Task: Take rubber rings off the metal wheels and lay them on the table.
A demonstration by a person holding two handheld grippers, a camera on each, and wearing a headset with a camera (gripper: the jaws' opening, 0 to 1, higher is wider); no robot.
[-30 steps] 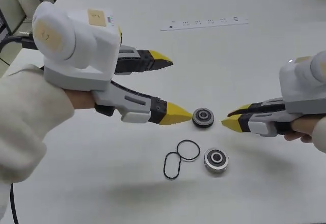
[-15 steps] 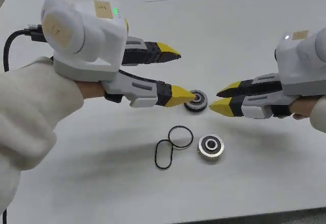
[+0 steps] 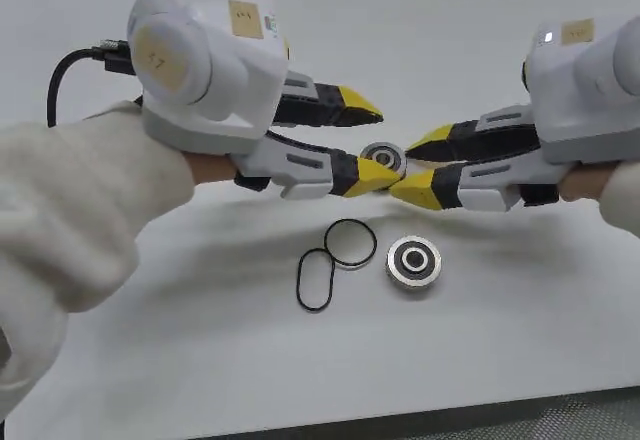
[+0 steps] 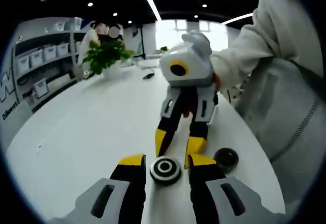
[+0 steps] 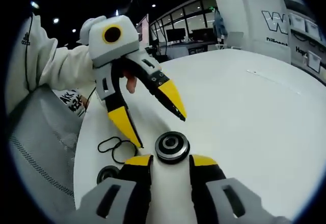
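While two rubber rings are lying in contact on the surface beside one metal wheel, the left gripper and right gripper are holding their fingers open around the second wheel.

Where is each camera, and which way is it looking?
Head view: on the person's head, looking down at the table; a sleeve, the left gripper and the right gripper show.
Left gripper view: on the left gripper, looking along its jaws at the right gripper; the person's torso shows.
Right gripper view: on the right gripper, facing the left gripper; a sleeve shows.
Shared: the gripper views face each other across one wheel.
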